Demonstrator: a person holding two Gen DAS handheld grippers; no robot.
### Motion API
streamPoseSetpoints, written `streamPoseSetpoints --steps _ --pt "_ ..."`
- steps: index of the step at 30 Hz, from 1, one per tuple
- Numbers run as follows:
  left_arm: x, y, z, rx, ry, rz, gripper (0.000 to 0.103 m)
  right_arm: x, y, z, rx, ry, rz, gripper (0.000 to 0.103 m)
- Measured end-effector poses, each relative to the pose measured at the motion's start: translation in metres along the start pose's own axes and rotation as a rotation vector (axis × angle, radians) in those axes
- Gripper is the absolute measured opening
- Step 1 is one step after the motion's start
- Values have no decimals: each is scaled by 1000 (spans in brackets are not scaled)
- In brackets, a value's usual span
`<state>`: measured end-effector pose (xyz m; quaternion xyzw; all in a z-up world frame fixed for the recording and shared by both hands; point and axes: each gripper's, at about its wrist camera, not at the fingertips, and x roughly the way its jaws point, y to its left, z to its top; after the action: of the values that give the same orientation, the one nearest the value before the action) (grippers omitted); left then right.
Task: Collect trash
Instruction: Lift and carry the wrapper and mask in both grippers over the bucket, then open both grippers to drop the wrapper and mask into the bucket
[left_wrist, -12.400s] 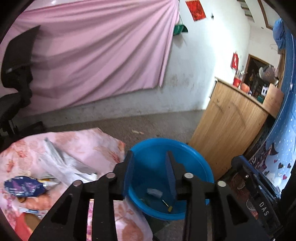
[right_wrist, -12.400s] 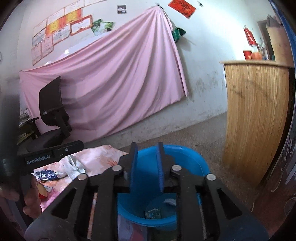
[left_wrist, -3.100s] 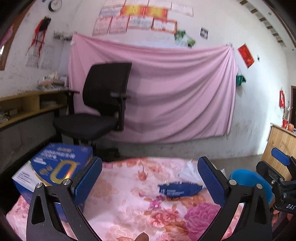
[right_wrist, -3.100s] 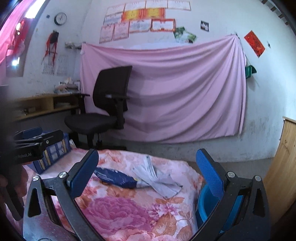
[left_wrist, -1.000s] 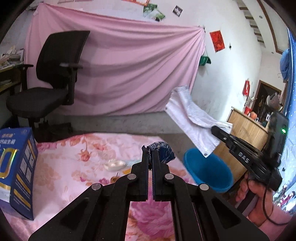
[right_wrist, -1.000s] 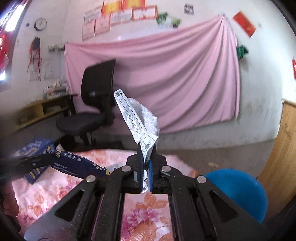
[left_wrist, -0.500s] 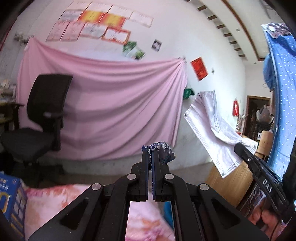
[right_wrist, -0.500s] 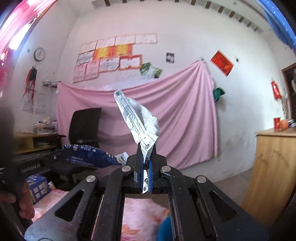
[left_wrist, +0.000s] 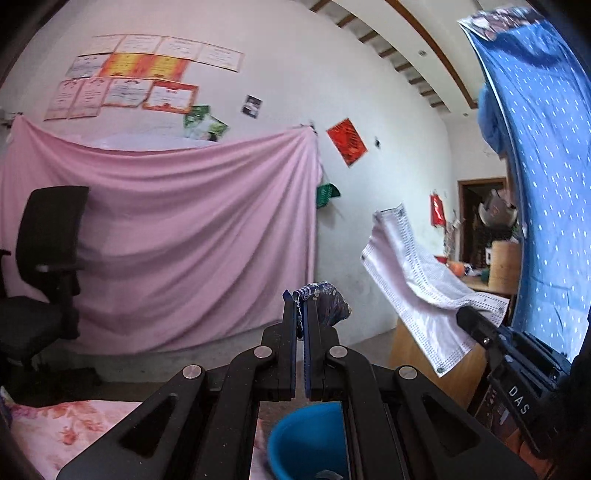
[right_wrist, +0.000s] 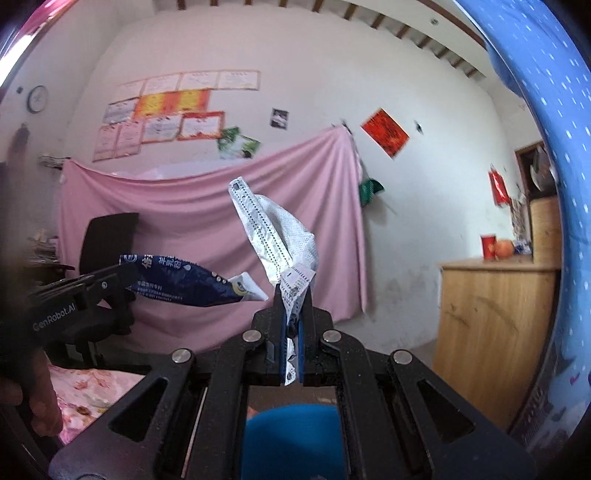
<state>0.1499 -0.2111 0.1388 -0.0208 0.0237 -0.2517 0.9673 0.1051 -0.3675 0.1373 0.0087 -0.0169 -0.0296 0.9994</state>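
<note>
two grippers are in view: the left gripper (left_wrist: 300, 306) pinches one dark blue wrapper (right_wrist: 181, 280), and the right gripper (right_wrist: 292, 314) pinches one white perforated wrapper (right_wrist: 275, 236). there is one blue basin (left_wrist: 308, 439) below them. one black office chair (left_wrist: 44, 266) stands by one pink cloth (left_wrist: 184, 229) hung on the wall. one wooden cabinet (right_wrist: 495, 332) carries one red cup (right_wrist: 488, 246). one round clock (right_wrist: 38, 99) hangs high on the wall, and one hand (right_wrist: 40, 398) shows at the edge.

big pink cloth sheet (left_wrist: 177, 236) tacked across the white wall, black mesh office chair (left_wrist: 40, 258) on the left, red paper square (right_wrist: 385, 132), wooden cabinet (right_wrist: 495, 332), wall clock (right_wrist: 38, 98)
</note>
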Motion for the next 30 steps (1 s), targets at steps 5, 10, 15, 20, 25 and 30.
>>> streamPoseSetpoints --steps 5,10,15,20,25,30 --pt "34 -21 -19 -6 101 -36 1 -1 -29 -22 68 58 -25 33" --pt "66 -27 -43 -37 254 -34 1 7 -42 -47 127 134 -33 33" --pt "104 -22 -62 -105 416 -14 1 20 -53 -76 168 225 -31 33" --pt "137 -24 -87 -113 566 18 1 35 -62 -106 207 345 -32 34" --pt "148 -22 -106 -133 636 23 1 48 -72 -127 238 434 -30 35" --pt "149 -11 -113 -173 686 19 4 54 -77 -137 265 487 -25 38"
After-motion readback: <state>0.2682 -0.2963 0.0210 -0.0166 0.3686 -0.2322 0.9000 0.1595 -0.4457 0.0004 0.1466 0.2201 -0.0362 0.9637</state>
